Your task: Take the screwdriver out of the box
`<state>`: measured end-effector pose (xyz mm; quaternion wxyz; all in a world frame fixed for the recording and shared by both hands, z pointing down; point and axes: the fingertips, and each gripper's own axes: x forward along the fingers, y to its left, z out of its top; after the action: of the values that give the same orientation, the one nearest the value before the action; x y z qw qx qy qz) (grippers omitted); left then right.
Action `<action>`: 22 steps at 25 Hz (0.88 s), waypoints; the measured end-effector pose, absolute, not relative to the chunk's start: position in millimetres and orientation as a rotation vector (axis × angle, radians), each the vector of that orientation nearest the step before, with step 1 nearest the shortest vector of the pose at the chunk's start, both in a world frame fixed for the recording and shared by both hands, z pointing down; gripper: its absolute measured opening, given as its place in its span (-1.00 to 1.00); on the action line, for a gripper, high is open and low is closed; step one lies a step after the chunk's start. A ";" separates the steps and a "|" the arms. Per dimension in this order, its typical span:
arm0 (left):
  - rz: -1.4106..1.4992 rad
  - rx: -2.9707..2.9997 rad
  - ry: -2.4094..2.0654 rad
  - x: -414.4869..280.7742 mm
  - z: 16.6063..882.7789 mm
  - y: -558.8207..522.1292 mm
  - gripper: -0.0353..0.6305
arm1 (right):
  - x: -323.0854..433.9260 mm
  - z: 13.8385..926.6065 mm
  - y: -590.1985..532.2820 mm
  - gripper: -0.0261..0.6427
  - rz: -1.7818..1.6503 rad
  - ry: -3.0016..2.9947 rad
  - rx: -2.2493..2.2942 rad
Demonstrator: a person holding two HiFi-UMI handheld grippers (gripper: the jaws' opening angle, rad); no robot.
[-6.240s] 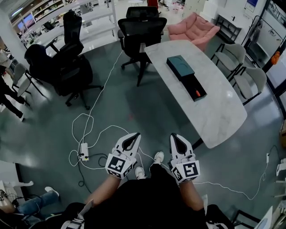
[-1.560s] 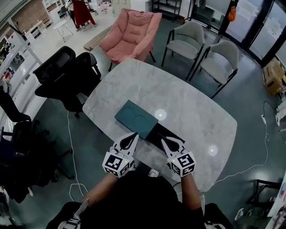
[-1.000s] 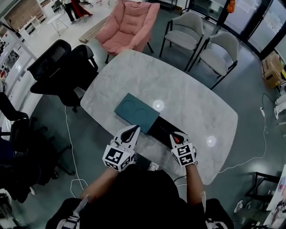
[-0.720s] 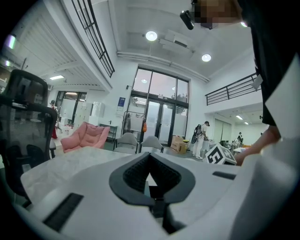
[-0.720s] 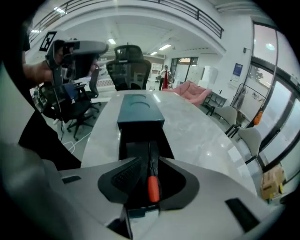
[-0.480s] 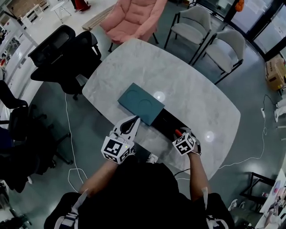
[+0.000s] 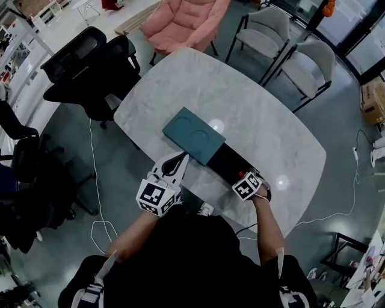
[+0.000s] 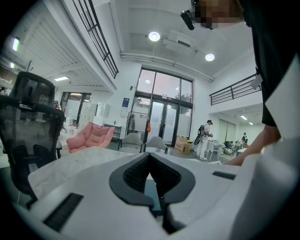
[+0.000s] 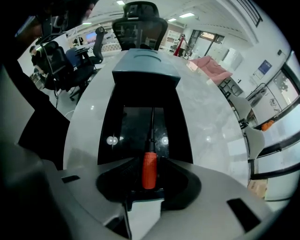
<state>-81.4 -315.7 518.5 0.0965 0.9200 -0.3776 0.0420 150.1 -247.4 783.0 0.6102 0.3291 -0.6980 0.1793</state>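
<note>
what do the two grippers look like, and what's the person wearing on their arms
Both the left gripper and right gripper are white, pointed shells whose fingers have dark ribbed inner faces. Each carries a cube with black-and-white square markers. The person wears a black short-sleeved top.

A pale marble table [image 7: 240,102] stands on a glossy grey-green floor [image 7: 66,240]. From the table, a pink armchair [image 7: 186,18] sits at 12 o'clock, two grey chairs [image 7: 261,36] at 1 to 2 o'clock, and black office chairs [image 7: 90,66] at 9 to 10 o'clock. A white cable [image 7: 96,198] loops over the floor at 8 o'clock. The left gripper view shows tall glass doors [image 8: 161,117] straight ahead, round ceiling lights [image 8: 153,36] at 12 o'clock and a dark balcony railing [image 8: 234,91] at 2 o'clock.
</note>
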 end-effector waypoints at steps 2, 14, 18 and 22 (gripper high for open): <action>0.123 2.728 -1.122 -82.0 517.5 -318.6 -0.88 | 149.7 787.5 -249.7 -0.47 0.425 -1.588 0.748; 0.127 2.731 -1.095 -82.2 518.2 -318.1 -0.88 | 150.8 794.6 -247.4 -0.59 0.422 -1.537 0.774; 0.123 2.745 -1.079 -78.2 516.5 -316.9 -0.88 | 151.1 787.4 -248.7 -0.59 0.408 -1.554 0.830; 0.131 2.751 -1.064 -74.6 517.4 -315.5 -0.88 | 146.6 760.8 -254.1 -0.59 0.382 -1.610 0.945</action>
<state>-74.6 -315.5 517.4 0.0941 0.9276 -0.3588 0.0443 146.6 -254.1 760.8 0.5793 0.4043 -0.6886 0.1634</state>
